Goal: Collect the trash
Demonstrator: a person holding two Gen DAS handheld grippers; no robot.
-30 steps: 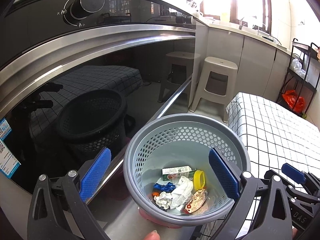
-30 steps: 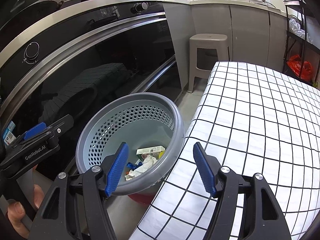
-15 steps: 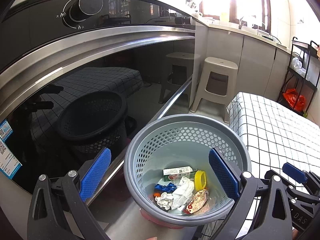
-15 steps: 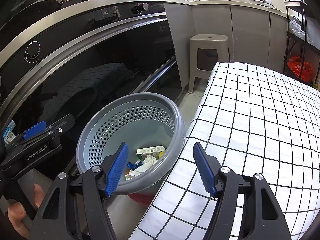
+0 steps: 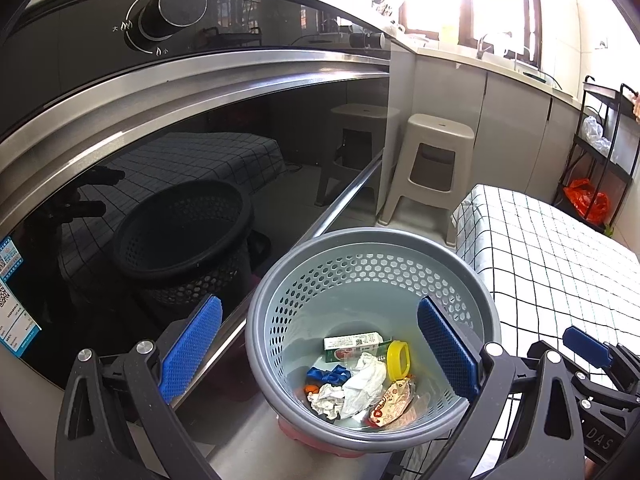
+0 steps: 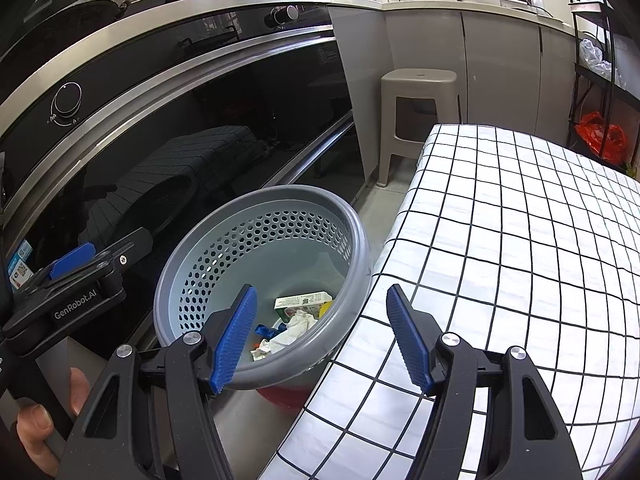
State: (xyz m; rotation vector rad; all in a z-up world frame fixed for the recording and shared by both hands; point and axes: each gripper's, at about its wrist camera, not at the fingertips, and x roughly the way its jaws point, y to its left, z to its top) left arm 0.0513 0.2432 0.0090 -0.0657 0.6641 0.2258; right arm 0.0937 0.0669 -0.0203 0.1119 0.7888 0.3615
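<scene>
A grey perforated basket stands on the floor between the oven and the table. Inside lie a green-and-white carton, a yellow ring lid, crumpled white paper, a blue scrap and a snack wrapper. My left gripper hangs open above the basket, nothing between its blue pads. My right gripper is open too, over the basket's near rim and the table edge, holding nothing. Each gripper shows in the other's view: left, right.
The oven's dark glass door rises close on the left, mirroring the basket. A table with a white checked cloth touches the basket on the right. A beige stool and a rack with a red bag stand behind. A hand grips the left handle.
</scene>
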